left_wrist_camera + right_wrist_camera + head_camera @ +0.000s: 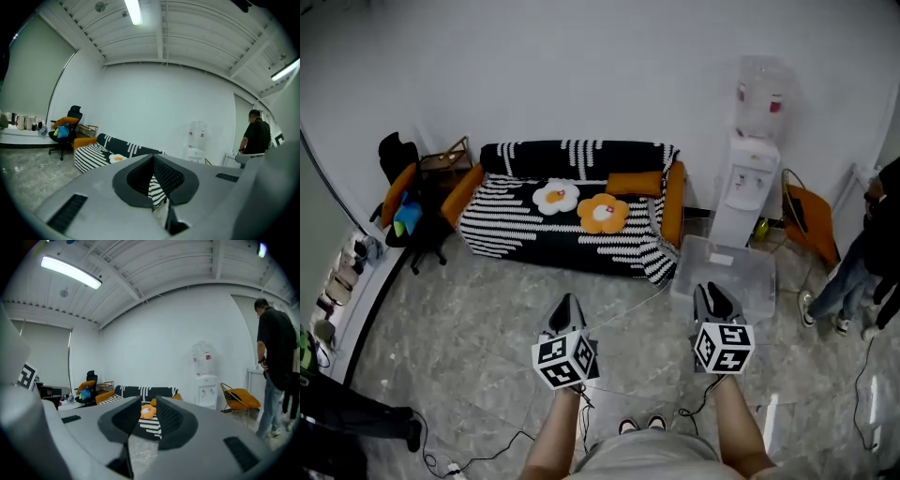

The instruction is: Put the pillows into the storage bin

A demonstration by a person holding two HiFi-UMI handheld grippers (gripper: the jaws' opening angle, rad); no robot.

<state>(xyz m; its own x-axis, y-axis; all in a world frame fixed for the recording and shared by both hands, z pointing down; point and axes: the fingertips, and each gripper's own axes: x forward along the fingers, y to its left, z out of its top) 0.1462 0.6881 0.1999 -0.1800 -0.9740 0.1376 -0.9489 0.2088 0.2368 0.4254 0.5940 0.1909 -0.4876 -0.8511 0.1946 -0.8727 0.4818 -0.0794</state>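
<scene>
Both tongs are hanging empty, the left gripper (567, 302) pinched together and the right gripper (712, 291) narrowly apart. Ahead, the black-and-white striped sofa (581, 242) is standing just beside the clear plastic storage bin (741, 281) and carrying the white flower-shaped pillow (555, 196) and the orange flower-shaped pillow (602, 213). Spreading the jaws wide before biting deep into a pillow is looking wisest.

Striped sofa (511, 230) between office chair (401, 199) and water dispenser (748, 192).

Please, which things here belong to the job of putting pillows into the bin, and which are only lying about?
For the job:
- white flower pillow
- orange flower pillow
- orange cushion
- clear storage bin
- left tool, right tool

Only lying about:
- striped sofa
- water dispenser
- office chair
- wire chair
</scene>
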